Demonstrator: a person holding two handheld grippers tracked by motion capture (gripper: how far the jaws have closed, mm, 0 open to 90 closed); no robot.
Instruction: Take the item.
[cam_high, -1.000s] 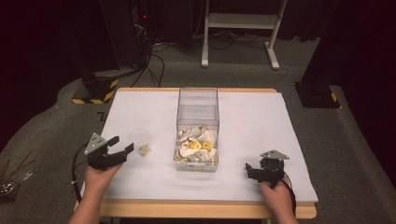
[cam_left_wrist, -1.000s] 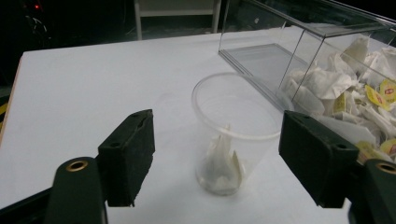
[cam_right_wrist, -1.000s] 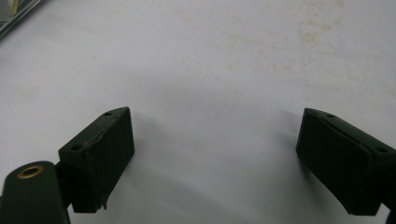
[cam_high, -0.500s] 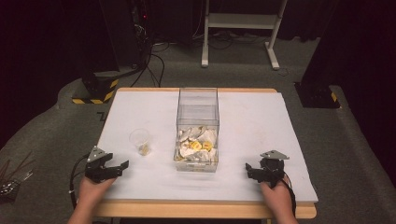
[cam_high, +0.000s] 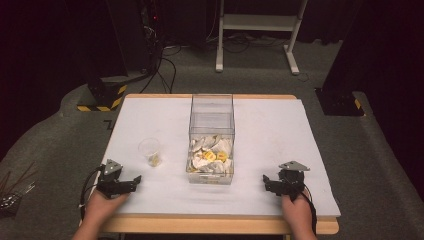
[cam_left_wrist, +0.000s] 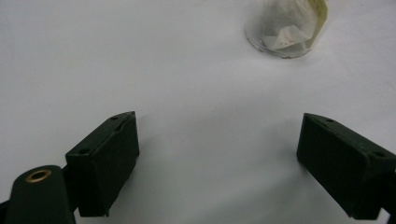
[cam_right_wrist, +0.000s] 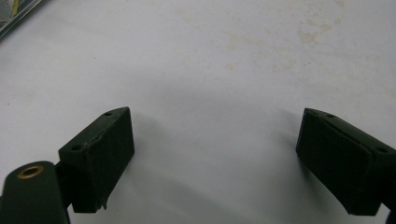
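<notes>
Since a second ago the left gripper (cam_high: 134, 180) has let go of the small plastic cup (cam_high: 150, 151) and pulled back to the near edge, jaws spread, empty. Right gripper (cam_high: 267, 181) rests likewise, jaws apart. Cup stands at the left gripper's one o'clock, left of the clear bin (cam_high: 211, 137) on the table (cam_high: 280, 130).

The left tool (cam_high: 131, 181) is held low at the near left, its jaws spread wide and empty, gripped by the left hand (cam_high: 102, 202). The right tool (cam_high: 272, 183) is held at the near right by the right hand (cam_high: 295, 207), jaws likewise parted with nothing between.
</notes>
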